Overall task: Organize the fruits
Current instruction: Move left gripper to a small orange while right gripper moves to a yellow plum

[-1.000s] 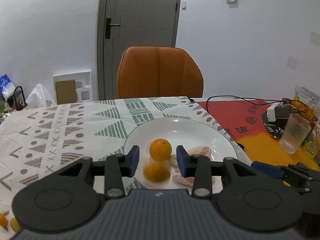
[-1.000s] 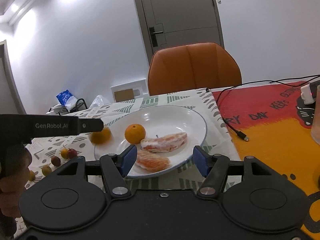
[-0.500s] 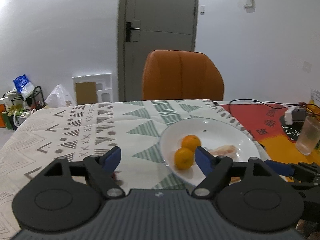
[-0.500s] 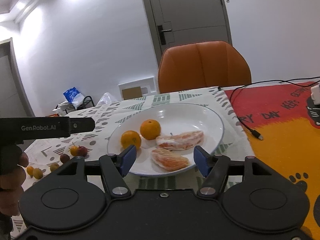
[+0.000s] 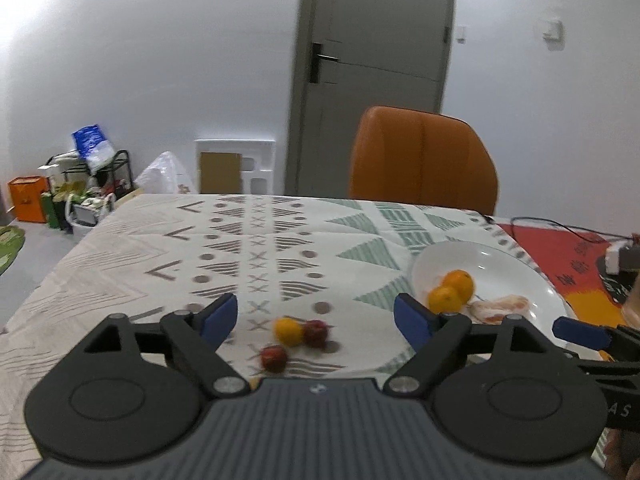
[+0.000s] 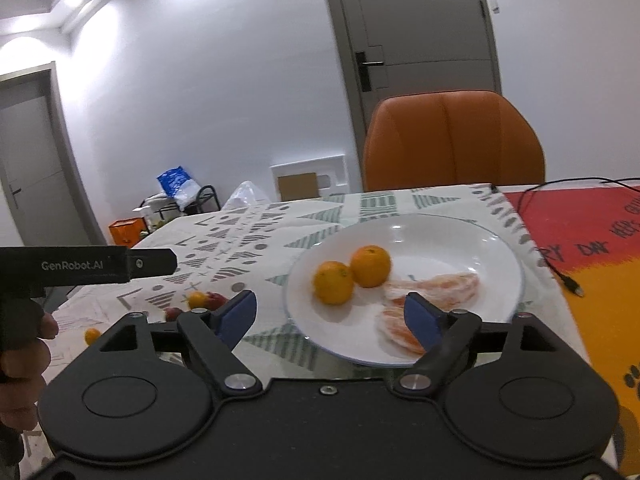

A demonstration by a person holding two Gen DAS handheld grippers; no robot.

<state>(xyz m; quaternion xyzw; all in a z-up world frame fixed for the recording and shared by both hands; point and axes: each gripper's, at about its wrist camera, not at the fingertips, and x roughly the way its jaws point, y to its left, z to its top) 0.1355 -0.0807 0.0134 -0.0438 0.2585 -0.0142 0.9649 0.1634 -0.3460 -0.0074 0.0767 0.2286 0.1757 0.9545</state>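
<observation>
Two mandarins (image 6: 352, 274) and two peeled citrus pieces (image 6: 434, 286) sit in a white plate (image 6: 496, 248) on the patterned tablecloth (image 5: 248, 248), while loose fruit waits on the cloth to the plate's left: a small yellow fruit (image 5: 288, 331) touching a dark red one (image 5: 316, 334), with a second red fruit (image 5: 274, 357) just nearer. The left gripper (image 5: 316, 318) has just been opening and stands wide above that cluster, gripping nothing. The right gripper (image 6: 331, 314), its jaws likewise just opened, stands wide and empty at the plate's near rim.

The little fruits look light, round and smooth, apt to roll; a grip across the middle seems safest, and gentle on the red ones, which may bruise. The peeled pieces look soft and easily crushed.

Only the right wrist view shows both peeled pieces clearly, a further small orange fruit (image 6: 92, 335) at near left, and the person's hand (image 6: 22, 360) on the left tool's handle. Only the left wrist view shows the cluster unobstructed.
</observation>
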